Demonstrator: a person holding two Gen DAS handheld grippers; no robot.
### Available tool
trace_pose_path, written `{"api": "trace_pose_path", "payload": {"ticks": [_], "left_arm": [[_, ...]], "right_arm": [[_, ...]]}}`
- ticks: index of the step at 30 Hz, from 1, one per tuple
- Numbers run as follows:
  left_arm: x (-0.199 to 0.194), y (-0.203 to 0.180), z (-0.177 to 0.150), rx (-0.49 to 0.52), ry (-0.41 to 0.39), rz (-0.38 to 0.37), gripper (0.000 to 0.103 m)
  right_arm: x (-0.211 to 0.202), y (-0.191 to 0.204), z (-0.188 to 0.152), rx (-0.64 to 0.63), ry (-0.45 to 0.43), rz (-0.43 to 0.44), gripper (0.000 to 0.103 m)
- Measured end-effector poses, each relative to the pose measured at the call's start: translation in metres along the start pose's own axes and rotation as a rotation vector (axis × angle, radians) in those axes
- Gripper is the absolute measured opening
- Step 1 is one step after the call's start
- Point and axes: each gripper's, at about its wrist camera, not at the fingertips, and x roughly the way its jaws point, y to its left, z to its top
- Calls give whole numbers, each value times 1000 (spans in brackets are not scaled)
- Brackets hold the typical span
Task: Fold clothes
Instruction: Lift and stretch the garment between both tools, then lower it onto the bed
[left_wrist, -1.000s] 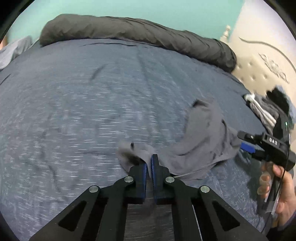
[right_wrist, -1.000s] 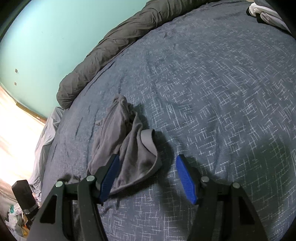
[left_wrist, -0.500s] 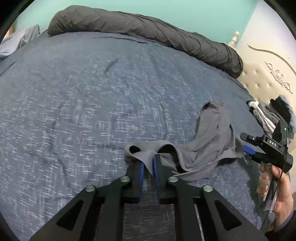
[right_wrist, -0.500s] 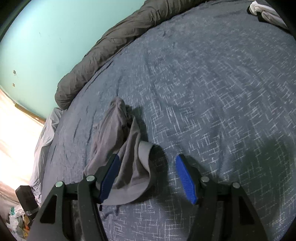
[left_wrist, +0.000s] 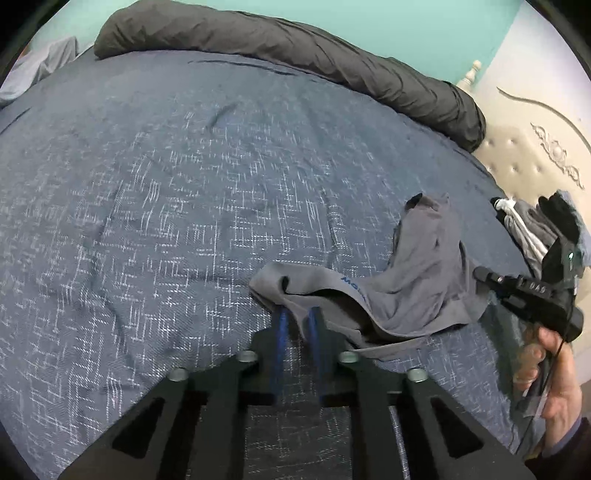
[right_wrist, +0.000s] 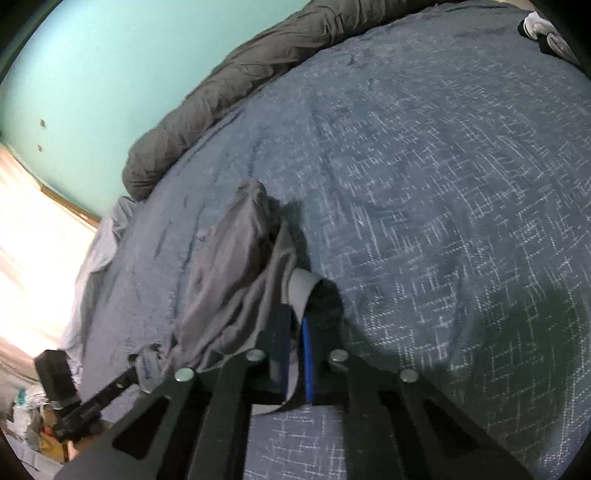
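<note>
A crumpled pair of grey underwear (left_wrist: 417, 288) with blue lettering on its waistband lies on the blue bedspread (left_wrist: 184, 206). My left gripper (left_wrist: 297, 317) is shut on one end of the waistband. My right gripper (right_wrist: 295, 325) is shut on the other end of the waistband (right_wrist: 301, 288), with the grey cloth (right_wrist: 229, 280) stretched to its left. The right gripper also shows at the right edge of the left wrist view (left_wrist: 532, 299), and the left gripper at the lower left of the right wrist view (right_wrist: 122, 380).
A rolled dark grey duvet (left_wrist: 295, 55) lies along the far side of the bed by the teal wall. A pile of other clothes (left_wrist: 535, 229) sits near the cream headboard (left_wrist: 535, 155). A pale sheet (right_wrist: 96, 258) hangs off the bed edge.
My right gripper has closed from wide open onto the waistband. My left gripper has kept its hold, and the underwear has been drawn out between the two.
</note>
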Motion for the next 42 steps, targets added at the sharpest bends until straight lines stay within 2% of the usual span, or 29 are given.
{"api": "trace_pose_path", "payload": {"ticks": [4, 10, 15, 18, 26, 31, 35, 39, 42], "left_arm": [[-10, -3, 1, 21, -29, -4, 2], [-44, -1, 0, 32, -103, 0, 2], [-89, -3, -7, 47, -180, 4, 2], [-115, -8, -11, 55, -216, 8, 2], [-198, -25, 8, 76, -311, -21, 2], [-254, -41, 21, 121, -366, -28, 2], [-293, -51, 18, 138, -392, -44, 2], [-299, -56, 9, 158, -377, -33, 2], [-281, -54, 6, 151, -331, -25, 2]], "right_arm": [[-22, 7, 4, -4, -69, 61, 2], [-56, 10, 8, 22, -143, 151, 2], [-92, 39, 5, 18, -197, 181, 1], [-111, 59, 7, 26, -195, 202, 1], [-180, 123, 22, -85, -214, 180, 1], [-221, 150, 21, -102, -217, 182, 1], [-254, 167, 15, -114, -195, 164, 1], [-275, 172, 2, -122, -173, 147, 1], [-269, 166, -3, -115, -155, 117, 1]]}}
